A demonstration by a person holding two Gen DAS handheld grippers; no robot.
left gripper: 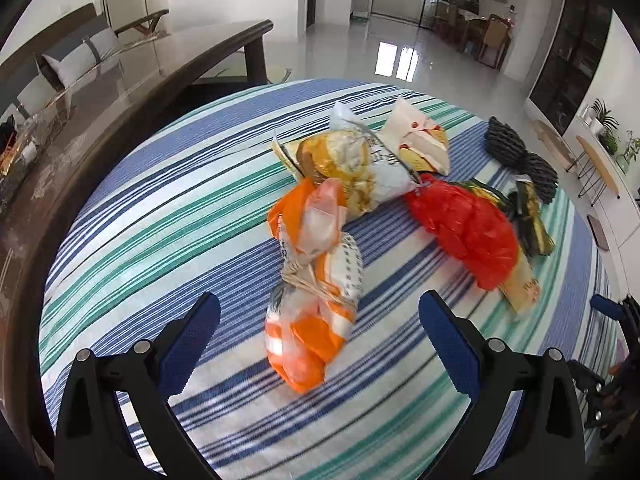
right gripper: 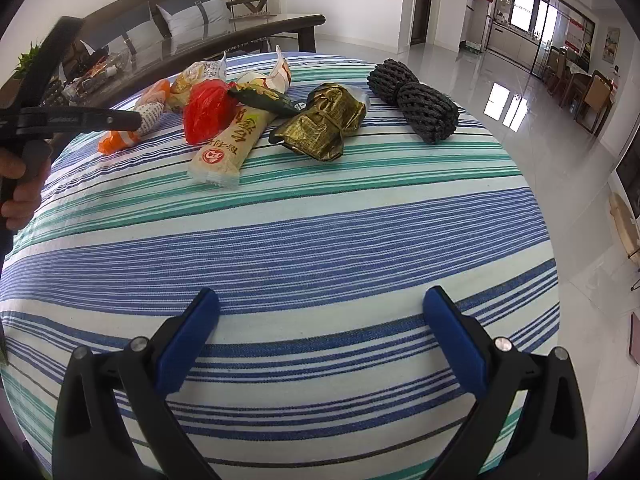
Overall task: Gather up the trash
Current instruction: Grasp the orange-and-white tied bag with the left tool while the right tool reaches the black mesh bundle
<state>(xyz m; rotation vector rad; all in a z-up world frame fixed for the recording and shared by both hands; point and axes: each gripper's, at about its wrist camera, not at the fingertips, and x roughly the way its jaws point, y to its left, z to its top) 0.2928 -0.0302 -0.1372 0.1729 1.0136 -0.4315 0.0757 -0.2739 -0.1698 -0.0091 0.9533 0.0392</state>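
Observation:
Trash lies on a striped tablecloth. An orange-and-white wrapper bundle lies right in front of my left gripper, which is open and empty, its fingers on either side of the bundle's near end. Behind it are a yellow-white bag, a red plastic bag and black foam netting. My right gripper is open and empty over bare cloth. Beyond it lie a beige wrapper, the red bag, a gold-green wrapper and the black netting.
A dark wooden table with clutter stands close along the left of the striped table. A sofa with cushions is behind it. The left gripper's body and the hand holding it show at the left of the right wrist view. Glossy floor lies beyond.

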